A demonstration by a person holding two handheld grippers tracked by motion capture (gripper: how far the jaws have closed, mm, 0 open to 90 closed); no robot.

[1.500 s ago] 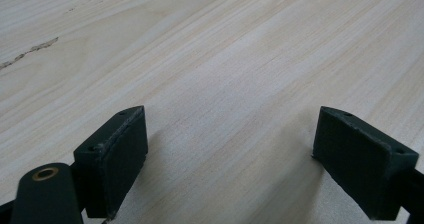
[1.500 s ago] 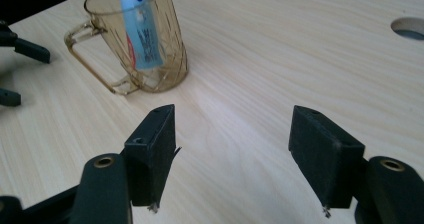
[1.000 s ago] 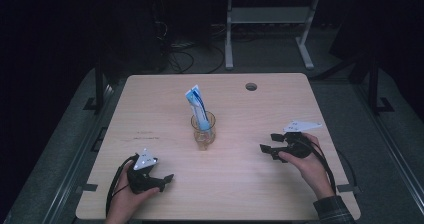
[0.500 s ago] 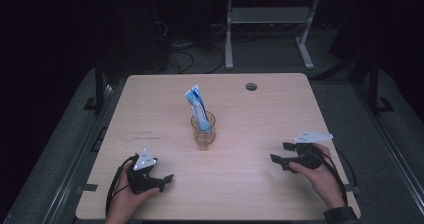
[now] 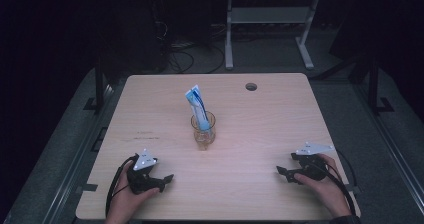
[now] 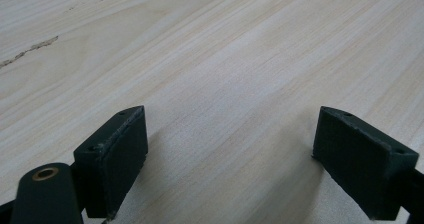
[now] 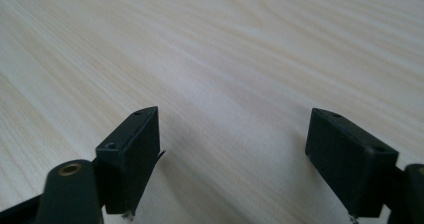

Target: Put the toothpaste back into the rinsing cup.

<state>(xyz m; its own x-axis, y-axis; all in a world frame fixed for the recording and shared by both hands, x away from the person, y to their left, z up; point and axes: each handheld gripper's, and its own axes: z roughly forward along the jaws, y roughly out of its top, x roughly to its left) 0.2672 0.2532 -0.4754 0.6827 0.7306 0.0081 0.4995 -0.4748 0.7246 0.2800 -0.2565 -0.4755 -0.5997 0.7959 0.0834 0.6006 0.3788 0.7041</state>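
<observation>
Resting low near the bench's (image 5: 150,99) front edge, both the left gripper (image 5: 167,178) and right gripper (image 5: 281,172) are sitting wide open and empty, the right's jaws having just been opening as it's backed off since a second ago, so the tube (image 5: 196,106) standing in the glass (image 5: 203,130) mid-bench looks placed.

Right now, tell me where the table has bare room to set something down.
Bare wood: between the left gripper and right gripper, and both far corners beside the glass holding the blue tube. The centre and the near corners are taken.
</observation>
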